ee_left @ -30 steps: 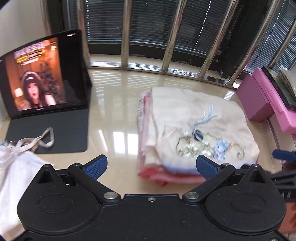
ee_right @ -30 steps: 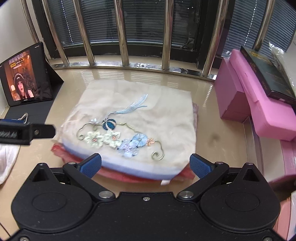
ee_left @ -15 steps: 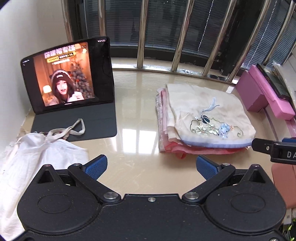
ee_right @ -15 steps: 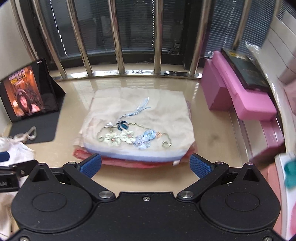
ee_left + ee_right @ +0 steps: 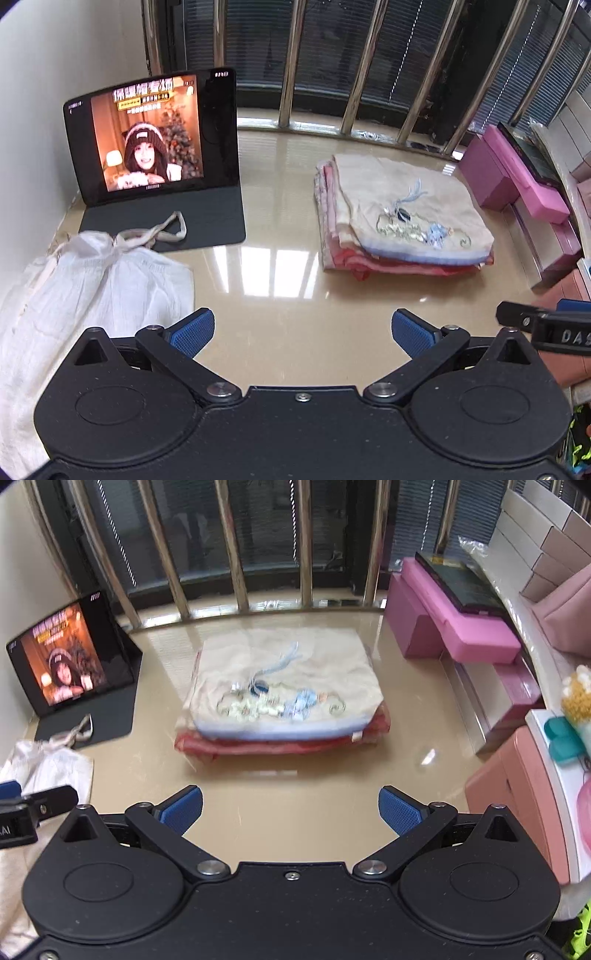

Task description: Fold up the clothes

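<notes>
A folded stack of clothes (image 5: 402,218) (image 5: 284,694), cream with embroidered flowers on top and red layers beneath, rests on the glossy beige sill. A loose white strappy garment (image 5: 85,280) (image 5: 44,764) lies crumpled at the left. My left gripper (image 5: 302,332) is open and empty, hovering back from the stack with the white garment at its left finger. My right gripper (image 5: 290,809) is also open and empty, held above bare sill in front of the stack. Each gripper's tip shows at the edge of the other's view.
A tablet (image 5: 151,134) playing a video stands on its dark cover at the back left. Pink boxes (image 5: 454,624) with a dark box on top line the right side. Metal window bars (image 5: 365,62) close the back. A pink cabinet (image 5: 517,797) stands at near right.
Both grippers have pulled back and up from the folded stack, which now looks smaller and farther. The white garment has come further into the left wrist view. Both stay open.
</notes>
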Tool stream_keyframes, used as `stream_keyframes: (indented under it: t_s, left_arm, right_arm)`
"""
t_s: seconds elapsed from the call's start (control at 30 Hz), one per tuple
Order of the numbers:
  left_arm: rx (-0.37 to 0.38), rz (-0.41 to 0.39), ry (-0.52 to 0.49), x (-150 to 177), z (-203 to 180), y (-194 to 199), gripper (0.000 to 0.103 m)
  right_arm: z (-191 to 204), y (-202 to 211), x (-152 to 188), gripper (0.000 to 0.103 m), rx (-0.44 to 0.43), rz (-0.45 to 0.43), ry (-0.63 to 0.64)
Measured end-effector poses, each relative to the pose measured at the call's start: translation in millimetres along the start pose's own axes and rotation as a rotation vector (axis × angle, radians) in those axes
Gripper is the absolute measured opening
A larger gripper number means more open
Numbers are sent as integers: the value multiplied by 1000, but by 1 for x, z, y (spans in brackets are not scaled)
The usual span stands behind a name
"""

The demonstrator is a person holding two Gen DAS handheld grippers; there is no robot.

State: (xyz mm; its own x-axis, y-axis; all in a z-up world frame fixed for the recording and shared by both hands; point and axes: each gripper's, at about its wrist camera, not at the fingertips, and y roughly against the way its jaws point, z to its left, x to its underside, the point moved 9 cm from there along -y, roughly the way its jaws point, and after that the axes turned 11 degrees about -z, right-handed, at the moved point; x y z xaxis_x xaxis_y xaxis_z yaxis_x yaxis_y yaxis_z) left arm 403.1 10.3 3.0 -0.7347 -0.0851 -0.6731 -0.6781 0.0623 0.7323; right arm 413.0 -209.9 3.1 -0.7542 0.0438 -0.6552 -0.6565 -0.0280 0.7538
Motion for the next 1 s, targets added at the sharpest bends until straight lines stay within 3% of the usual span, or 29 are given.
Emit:
stream_keyframes:
  t_s: [0.23, 0.43, 0.77, 0.9, 1.0]
  left_arm:
    - [0, 25, -19, 35, 2, 8, 103]
    - [-5, 39, -89, 100, 8, 38, 103]
    - [-46, 115, 45, 190, 25, 102, 103]
    - [-60, 91, 84, 200, 29, 131, 103]
    - [-47, 12, 64, 196, 22, 154, 103]
  right_arm:
    - [11, 2, 44, 103, -28, 24, 9]
    - [18, 39, 104, 103, -71, 12, 28]
    - [15, 103, 208, 103, -101, 70, -25]
    - [11, 133, 229, 103, -89, 51, -66]
    - [10, 156, 234, 103, -92, -1, -73]
